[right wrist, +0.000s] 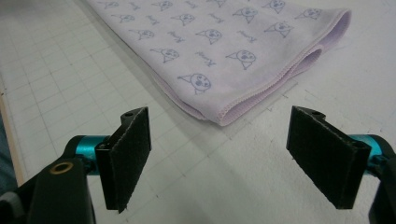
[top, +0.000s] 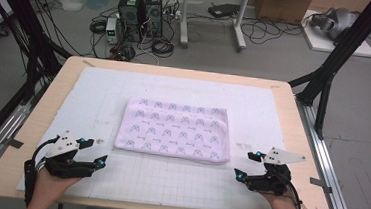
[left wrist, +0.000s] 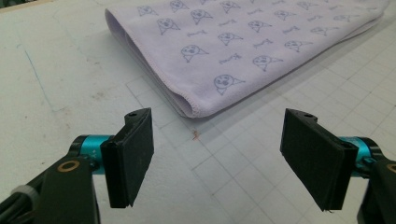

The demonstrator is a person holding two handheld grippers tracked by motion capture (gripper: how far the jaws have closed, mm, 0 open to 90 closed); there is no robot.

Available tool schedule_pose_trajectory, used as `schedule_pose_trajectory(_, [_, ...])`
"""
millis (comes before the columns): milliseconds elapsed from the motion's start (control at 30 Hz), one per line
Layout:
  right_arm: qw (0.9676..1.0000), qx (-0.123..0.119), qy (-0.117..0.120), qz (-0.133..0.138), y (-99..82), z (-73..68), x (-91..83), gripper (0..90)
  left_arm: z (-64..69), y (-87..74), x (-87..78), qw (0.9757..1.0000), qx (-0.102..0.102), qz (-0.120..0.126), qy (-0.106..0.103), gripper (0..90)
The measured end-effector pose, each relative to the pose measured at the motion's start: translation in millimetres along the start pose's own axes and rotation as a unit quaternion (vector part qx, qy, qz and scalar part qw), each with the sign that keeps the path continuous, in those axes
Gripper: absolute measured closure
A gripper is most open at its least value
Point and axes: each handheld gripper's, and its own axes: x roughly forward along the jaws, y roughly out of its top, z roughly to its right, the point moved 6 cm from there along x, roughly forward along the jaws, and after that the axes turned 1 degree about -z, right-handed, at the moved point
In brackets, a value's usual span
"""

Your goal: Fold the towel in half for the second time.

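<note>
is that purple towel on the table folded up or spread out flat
Folded. The towel lies as a neat rectangle, and at its near corner stacked layers with a looped fold edge show.

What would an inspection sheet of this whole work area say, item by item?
Surface: wooden table under a white grid mat.
Job's things: folded lilac cloth with printed faces, flat at mat centre.
Clutter: nothing seen on the mat besides the cloth.
Grippers: left tool and right tool both open, empty, apart from the cloth's near corners.
Cables: black cable loops from the left tool.
Surroundings: computer towers and tangled wires on the floor behind.
</note>
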Motion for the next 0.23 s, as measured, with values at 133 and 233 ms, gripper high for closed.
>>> schedule_pose_trajectory(133, [1.0,-0.001,-0.002,0.001,-0.1,-0.2,0.0,21.2,-0.4,-0.6,0.6,1.0,0.0,0.001,0.002,26.2])
schedule_pose_trajectory(233, [1.0,-0.001,-0.001,0.0,-0.2,-0.9,1.5,21.2,0.7,-0.2,2.0,1.0,0.002,0.001,0.001,26.2])
